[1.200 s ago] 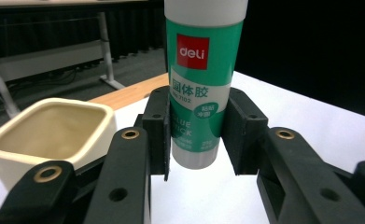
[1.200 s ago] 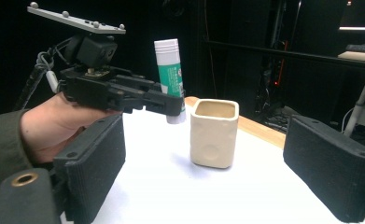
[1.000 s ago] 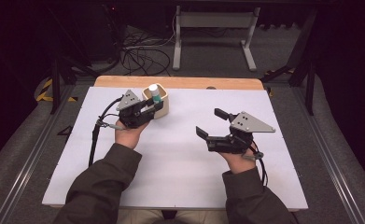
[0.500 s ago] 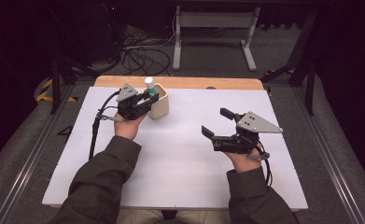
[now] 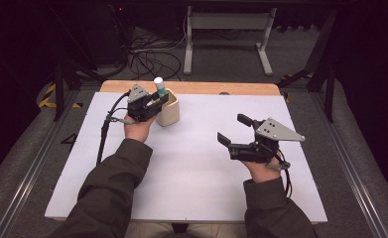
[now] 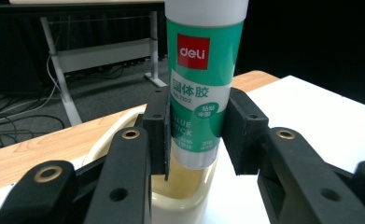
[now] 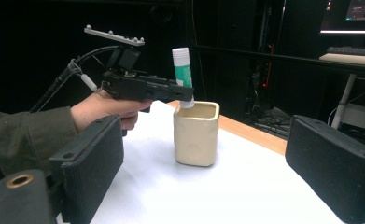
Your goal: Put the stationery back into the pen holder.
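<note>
L gripper is up near the far-left corner of the table, w/ both jaws clamped on a glue stick. In the left gripper view the glue stick stands upright btwn the pads, gripped on its lower half; green label, white cap end up. Its bottom end sits just above the mouth of a cream cup, not down inside yet, maybe level w/ the rim. Right gripper view agrees: glue stick upright, base right at the rim of the cup, L gripper reaching over it from the side.

Cup stands on the white table top close to the far edge, left of centre, just inside the wood strip along the back.

R gripper hangs over the right half of the table, well apart from the cup, jaws spread wide w/ nothing btwn them; its pads face the cup across bare table.
</note>
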Available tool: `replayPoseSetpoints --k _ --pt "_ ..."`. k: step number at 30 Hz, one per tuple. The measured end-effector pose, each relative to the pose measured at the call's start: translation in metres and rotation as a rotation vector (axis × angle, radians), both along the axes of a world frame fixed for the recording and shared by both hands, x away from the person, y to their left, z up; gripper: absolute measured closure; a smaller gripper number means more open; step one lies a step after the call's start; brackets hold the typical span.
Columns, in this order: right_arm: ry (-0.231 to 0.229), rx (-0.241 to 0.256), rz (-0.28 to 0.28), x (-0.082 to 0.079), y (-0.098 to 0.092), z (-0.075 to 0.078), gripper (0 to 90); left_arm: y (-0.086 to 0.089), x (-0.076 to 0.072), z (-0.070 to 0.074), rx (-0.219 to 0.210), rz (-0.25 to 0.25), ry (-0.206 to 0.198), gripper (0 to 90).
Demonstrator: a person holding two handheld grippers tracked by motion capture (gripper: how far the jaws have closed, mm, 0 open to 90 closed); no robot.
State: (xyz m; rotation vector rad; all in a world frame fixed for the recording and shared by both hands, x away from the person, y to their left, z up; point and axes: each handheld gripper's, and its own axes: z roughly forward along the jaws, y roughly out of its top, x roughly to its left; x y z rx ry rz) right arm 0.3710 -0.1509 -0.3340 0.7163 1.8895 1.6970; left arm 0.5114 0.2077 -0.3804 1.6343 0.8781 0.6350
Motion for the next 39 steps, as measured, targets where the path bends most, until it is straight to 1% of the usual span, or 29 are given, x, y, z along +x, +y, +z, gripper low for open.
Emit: replayPoseSetpoints --k 9,11,16,23,32,36,39 --pt "0.0 0.011 -0.011 0.0 -0.005 0.001 12.1 0.001 0.01 -0.01 0.011 0.034 0.018 65.6" --pt "-0.001 0.01 -0.011 0.0 -0.005 0.001 12.1 0.001 0.012 -0.012 0.012 0.039 0.028 65.5" --pt "0.001 0.011 -0.013 0.001 -0.006 0.001 12.1 0.002 0.015 -0.016 0.018 0.053 0.035 65.4" --pt "0.004 0.014 -0.014 0.001 -0.007 0.001 12.1 0.0 0.019 -0.021 0.026 0.065 0.045 65.2" --pt "0.002 0.016 -0.015 0.001 -0.008 0.002 12.1 -0.003 0.023 -0.026 0.014 0.076 0.056 65.0" --pt "0.008 0.024 -0.014 0.001 -0.009 0.002 12.1 -0.002 0.024 -0.027 0.019 0.079 0.055 64.8" --pt "0.007 0.021 -0.012 0.001 -0.008 0.002 12.1 -0.002 0.024 -0.027 0.019 0.081 0.056 64.8"
